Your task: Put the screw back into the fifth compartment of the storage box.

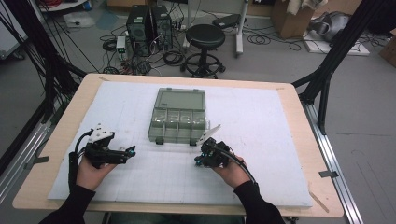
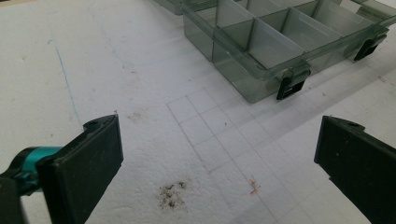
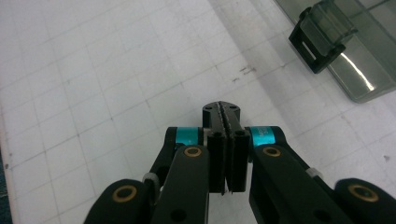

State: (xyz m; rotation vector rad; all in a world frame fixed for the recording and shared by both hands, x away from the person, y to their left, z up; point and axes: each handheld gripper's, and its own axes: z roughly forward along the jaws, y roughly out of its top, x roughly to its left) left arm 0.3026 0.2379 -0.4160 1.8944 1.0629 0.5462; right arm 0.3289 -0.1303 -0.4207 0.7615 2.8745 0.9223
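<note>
From the high view, the box [image 1: 178, 115] sits mid-worktop on the white sheet [image 1: 261, 154], lid swung open away from you, compartments facing up. Your left gripper [image 1: 131, 150] rests well to the box's left and nearer you; your right gripper [image 1: 200, 158] lies just off the box's near right corner, beside the right latch. Neither touches the box.

In the left gripper view, your fingers [image 2: 88, 163] stand wide apart with nothing between them. The box is ahead and to the right, its dividers and two black latches [image 2: 292, 84] plain to see, the cells seemingly empty.

In the right gripper view, your fingers [image 3: 226, 140] are pressed together on nothing. One latch [image 3: 322, 42] and the box's corner lie ahead to the right.

Judging by the thin clear plastic, the box will be light, stiff and rather slick, likely to skid on the sheet if pushed from one side. Take hold by a wall rim or the lid's edge, and steady the opposite side with your other gripper; the latches are small and may snap if forced.
</note>
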